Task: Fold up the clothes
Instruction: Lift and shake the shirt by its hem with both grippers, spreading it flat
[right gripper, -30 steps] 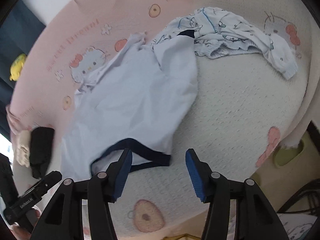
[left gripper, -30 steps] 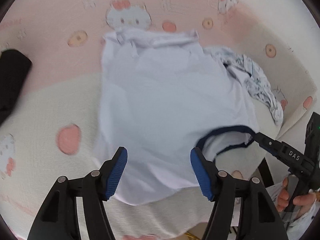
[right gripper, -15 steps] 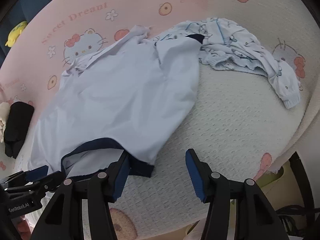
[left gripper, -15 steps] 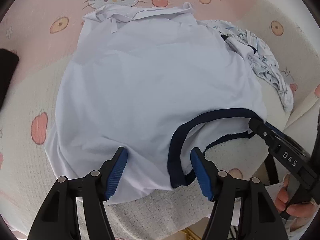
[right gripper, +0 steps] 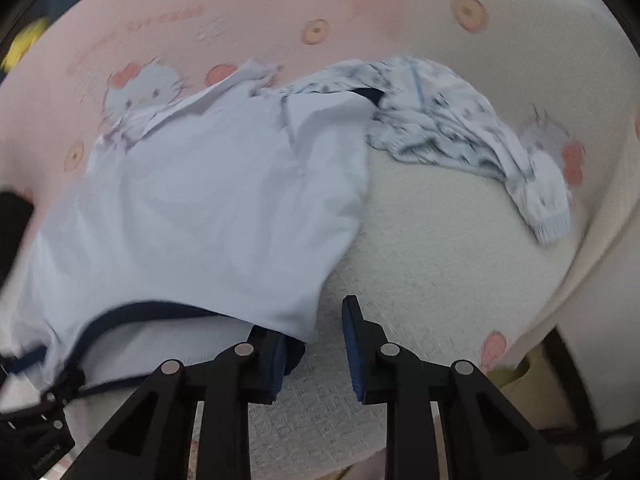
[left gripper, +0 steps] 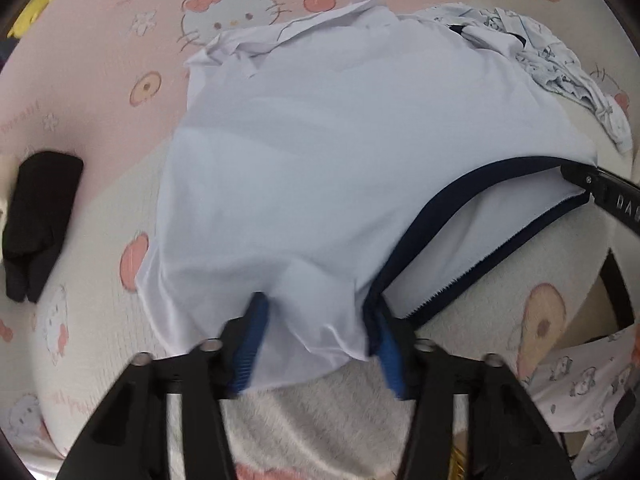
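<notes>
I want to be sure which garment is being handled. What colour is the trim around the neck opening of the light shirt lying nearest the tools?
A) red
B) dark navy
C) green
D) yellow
B: the light shirt has a dark navy band running around its neck opening, which shows in both wrist views, while the printed garment lies beyond it on the bed.
</notes>
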A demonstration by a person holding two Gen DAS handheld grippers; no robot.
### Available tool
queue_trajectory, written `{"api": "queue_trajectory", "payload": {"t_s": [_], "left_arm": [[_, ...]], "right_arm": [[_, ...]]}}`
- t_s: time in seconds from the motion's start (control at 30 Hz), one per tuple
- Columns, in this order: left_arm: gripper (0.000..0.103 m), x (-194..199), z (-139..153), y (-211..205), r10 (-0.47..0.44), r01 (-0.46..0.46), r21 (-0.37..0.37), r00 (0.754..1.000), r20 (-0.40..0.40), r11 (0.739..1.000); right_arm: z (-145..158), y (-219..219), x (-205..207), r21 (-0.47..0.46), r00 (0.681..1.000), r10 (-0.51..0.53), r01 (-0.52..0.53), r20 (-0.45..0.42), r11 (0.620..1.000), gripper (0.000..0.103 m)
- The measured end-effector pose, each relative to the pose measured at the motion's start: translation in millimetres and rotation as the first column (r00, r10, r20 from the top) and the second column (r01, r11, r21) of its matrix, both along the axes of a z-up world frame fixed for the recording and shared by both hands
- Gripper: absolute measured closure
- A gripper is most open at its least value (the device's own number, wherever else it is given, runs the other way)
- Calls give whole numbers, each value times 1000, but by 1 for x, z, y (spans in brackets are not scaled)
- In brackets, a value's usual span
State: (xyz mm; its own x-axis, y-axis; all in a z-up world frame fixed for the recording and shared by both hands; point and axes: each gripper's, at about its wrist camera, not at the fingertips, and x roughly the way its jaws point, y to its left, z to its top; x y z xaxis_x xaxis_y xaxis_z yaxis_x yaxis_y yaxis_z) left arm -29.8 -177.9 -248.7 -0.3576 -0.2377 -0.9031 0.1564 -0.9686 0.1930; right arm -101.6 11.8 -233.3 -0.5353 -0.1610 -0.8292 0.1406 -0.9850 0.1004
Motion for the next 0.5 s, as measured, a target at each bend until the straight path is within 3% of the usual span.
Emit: {"api": "queue_trajectory", "payload": {"t_s": [0.1, 0.27, 0.5], "left_arm": [[68, 4, 1, -2, -3, 3, -5, 1000, 3, 1000], [68, 8, 3, -7, -1, 1, -8, 1000, 30, 1000], [68, 22, -6, -10, -23, 23, -3, 997, 76, 1000]], "right_arm": [[5, 15, 2, -87, 999, -30, 33, 33, 996, 79], [6, 17, 8, -61, 999, -8, 11, 43, 998, 80], [-9, 43, 7, -150, 987, -58, 81, 151, 985, 80]]}}
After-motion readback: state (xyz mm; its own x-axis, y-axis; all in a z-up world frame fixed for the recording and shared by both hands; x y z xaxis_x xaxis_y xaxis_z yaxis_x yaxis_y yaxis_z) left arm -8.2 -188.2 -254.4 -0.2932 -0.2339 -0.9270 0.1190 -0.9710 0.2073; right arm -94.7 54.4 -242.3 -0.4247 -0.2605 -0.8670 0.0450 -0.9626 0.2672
